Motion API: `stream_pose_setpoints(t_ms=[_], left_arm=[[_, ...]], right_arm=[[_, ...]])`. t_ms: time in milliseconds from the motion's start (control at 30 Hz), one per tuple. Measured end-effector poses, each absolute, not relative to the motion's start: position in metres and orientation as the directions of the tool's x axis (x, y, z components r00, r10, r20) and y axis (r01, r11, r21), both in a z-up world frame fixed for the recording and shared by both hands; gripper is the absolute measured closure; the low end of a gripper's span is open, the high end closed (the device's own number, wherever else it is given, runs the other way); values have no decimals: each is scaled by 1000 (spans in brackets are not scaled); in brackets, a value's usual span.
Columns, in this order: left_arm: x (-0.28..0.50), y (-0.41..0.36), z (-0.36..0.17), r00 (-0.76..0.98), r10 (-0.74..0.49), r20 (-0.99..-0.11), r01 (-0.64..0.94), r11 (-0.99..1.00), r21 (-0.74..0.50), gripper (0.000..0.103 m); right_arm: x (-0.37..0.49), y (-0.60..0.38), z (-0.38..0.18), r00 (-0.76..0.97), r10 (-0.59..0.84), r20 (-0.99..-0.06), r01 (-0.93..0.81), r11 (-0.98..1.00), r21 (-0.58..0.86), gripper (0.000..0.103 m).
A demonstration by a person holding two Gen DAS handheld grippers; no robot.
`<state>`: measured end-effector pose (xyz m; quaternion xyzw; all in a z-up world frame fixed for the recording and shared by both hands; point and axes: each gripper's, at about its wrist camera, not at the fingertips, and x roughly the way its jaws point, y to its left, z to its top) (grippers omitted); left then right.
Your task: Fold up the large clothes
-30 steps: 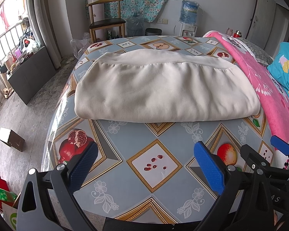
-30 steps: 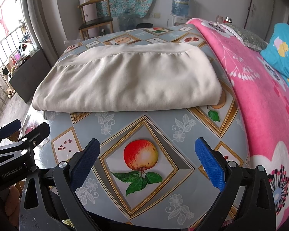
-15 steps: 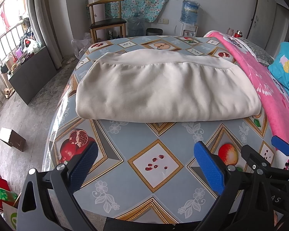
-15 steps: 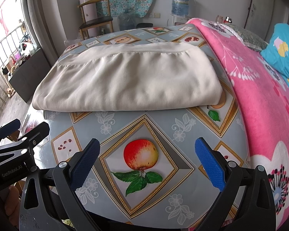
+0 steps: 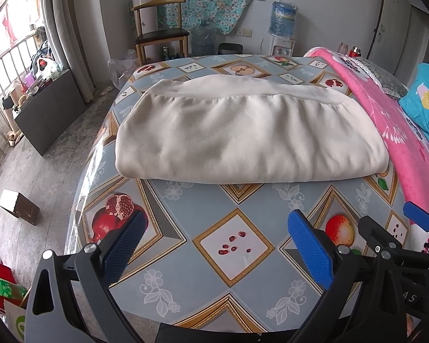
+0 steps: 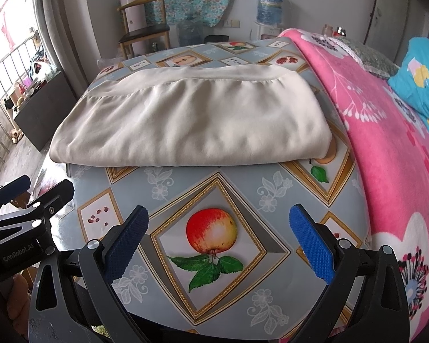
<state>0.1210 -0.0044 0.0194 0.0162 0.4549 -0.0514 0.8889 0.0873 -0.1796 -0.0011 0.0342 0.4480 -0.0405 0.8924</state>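
A cream garment (image 5: 248,134) lies folded into a wide flat rectangle across the middle of the table (image 5: 237,257), also in the right wrist view (image 6: 191,125). My left gripper (image 5: 214,228) is open and empty above the table's near edge, short of the garment. My right gripper (image 6: 218,223) is open and empty, also at the near edge, over the apple picture. Each gripper shows at the side of the other's view, the right one (image 5: 414,228) and the left one (image 6: 23,197).
The table has a fruit-patterned grey cover. A pink blanket (image 6: 386,143) and a blue pillow (image 6: 423,85) lie along the right. A wooden chair (image 5: 160,34), water dispenser (image 5: 283,25) and dark cabinet (image 5: 45,108) stand beyond. A small box (image 5: 18,205) sits on the floor at left.
Both grippers have crept slightly forward toward the garment. The garment has not moved, and both grippers stay open.
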Motion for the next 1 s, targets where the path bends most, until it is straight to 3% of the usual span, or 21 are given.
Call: stream_pose_setpoints(t_ms=[1000], left_arm=[[121,-3,20,581,-74,-811,103,995,-17,5]], right_arm=[[88,-180,-1,594,-40,-803,101,995,25,7]])
